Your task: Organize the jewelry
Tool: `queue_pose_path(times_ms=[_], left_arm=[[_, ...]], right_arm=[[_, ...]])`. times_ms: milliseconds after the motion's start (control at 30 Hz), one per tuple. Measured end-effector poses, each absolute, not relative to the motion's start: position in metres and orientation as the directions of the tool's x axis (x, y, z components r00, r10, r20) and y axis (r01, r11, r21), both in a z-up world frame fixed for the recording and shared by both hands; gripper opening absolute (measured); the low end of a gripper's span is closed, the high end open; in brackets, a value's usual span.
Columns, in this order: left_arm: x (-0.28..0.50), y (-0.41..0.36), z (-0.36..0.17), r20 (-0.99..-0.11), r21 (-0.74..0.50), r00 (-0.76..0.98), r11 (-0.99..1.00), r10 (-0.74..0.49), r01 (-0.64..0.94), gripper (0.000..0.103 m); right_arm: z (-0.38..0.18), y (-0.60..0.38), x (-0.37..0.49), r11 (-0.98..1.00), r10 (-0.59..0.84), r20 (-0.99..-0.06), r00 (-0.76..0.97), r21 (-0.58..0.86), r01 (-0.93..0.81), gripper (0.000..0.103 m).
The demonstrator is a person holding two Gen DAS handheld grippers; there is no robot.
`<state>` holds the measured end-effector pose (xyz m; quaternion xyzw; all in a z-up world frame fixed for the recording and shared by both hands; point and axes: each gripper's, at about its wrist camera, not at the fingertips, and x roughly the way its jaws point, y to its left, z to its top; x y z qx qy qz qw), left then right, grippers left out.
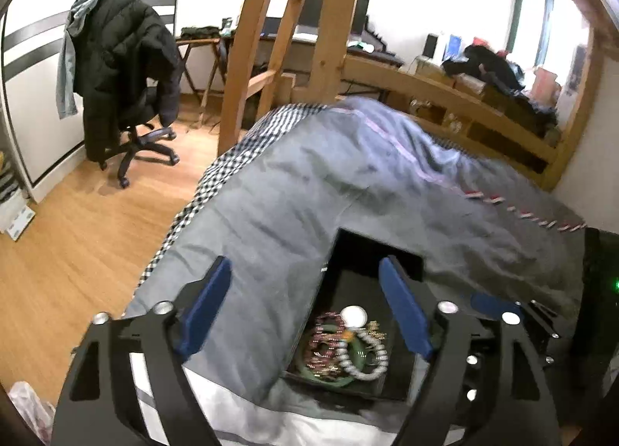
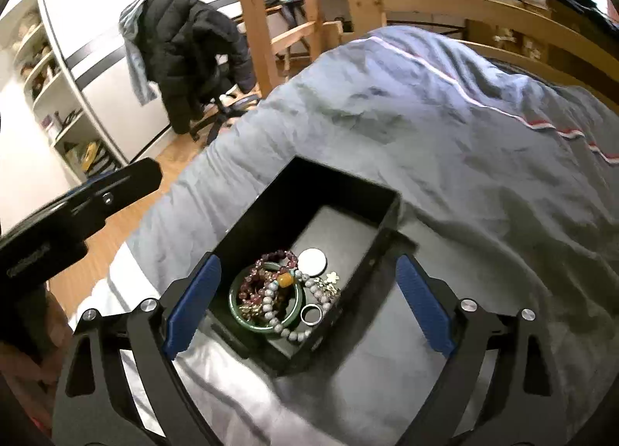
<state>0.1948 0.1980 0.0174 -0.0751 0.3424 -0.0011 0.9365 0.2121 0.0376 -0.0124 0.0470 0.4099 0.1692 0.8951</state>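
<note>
Your left gripper (image 1: 305, 306) is hovering spread wide, empty, over the bed (image 1: 309, 182). The black box (image 2: 271, 206) of jewelry (image 2: 282, 291) is sitting near the bed's near edge; your right gripper (image 2: 305, 306) is gaping around it, empty.

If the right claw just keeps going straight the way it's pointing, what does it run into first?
Most likely the jewelry pile inside the open black box on the bed: the right claw, jaws wide apart, is centred on it. Depth is unclear, so the box's near rim could come first.
</note>
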Motion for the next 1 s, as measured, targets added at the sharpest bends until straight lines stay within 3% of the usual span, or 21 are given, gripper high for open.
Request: queue_pose_path(times_ms=[467,1000], left_arm=[[0.109,0.192,0.065,-0.684,0.016,0.728,0.999,0.046,-0.048,0.085],[0.063,0.172,0.06,-0.715,0.2,0.684,0.98,0.146,0.0,0.085]], right_arm=[[0.045,-0.009,0.134,0.967,0.255,-0.712,0.654,0.176,-0.184,0.094],[0.066,-0.03,0.075,0.966,0.256,-0.698,0.668,0.158,-0.206,0.094]])
